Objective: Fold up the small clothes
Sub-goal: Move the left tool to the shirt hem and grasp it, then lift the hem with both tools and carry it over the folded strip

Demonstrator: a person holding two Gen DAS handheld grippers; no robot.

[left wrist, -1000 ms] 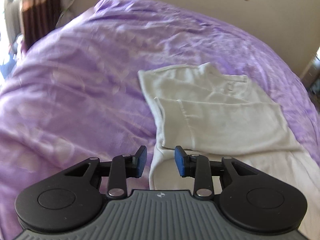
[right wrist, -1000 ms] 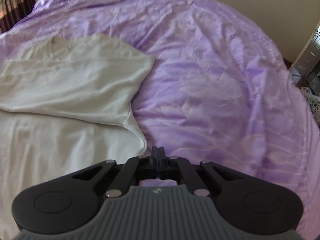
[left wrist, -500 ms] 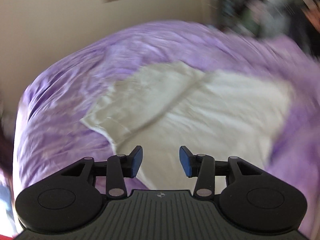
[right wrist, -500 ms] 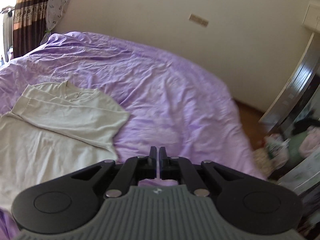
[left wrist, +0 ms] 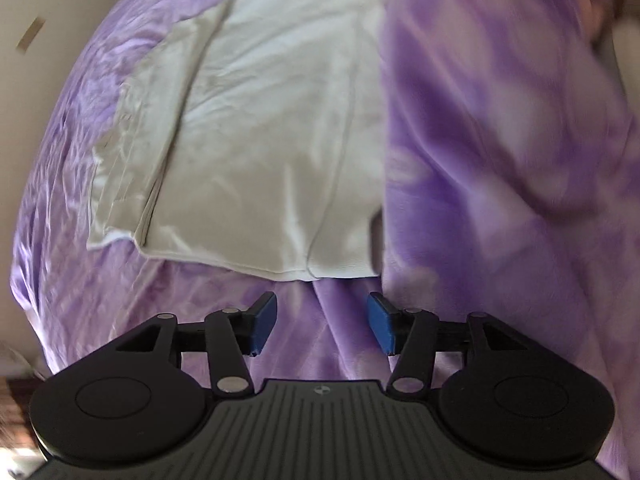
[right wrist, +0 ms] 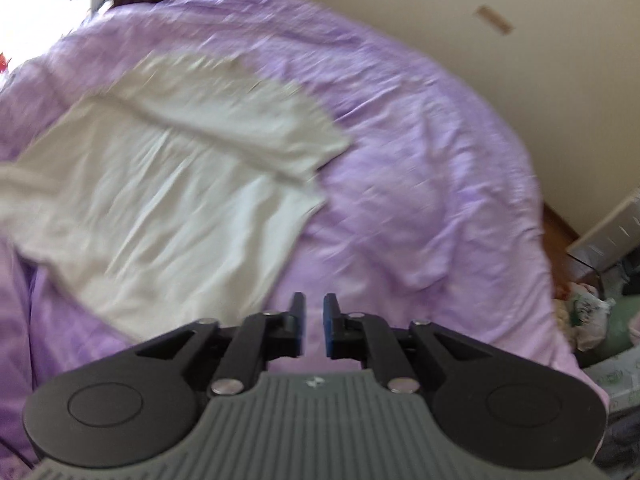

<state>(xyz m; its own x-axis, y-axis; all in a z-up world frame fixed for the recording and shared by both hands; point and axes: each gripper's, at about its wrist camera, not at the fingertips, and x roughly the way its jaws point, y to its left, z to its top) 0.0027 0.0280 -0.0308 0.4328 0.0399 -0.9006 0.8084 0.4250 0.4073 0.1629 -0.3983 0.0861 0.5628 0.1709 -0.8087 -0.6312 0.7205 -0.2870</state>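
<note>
The left gripper (left wrist: 322, 328) is held low over the purple bedspread (left wrist: 500, 160), jaws spread wide with nothing between them; the pale shirt (left wrist: 260, 140), partly folded, lies flat just ahead of its fingertips and slightly to the left. The right gripper (right wrist: 314, 330) is angled down over the same bedspread (right wrist: 420, 200), jaws parted by a narrow gap and empty, with the shirt (right wrist: 160, 200) ahead and to its left. No legible brand, label or writing is visible; both views are blurred.

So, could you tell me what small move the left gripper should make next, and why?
Probably ease forward and down to the shirt's near hem. The left gripper is open and empty, over bare purple sheet just short of that edge, so it likely needs to reach the hem before closing.
</note>
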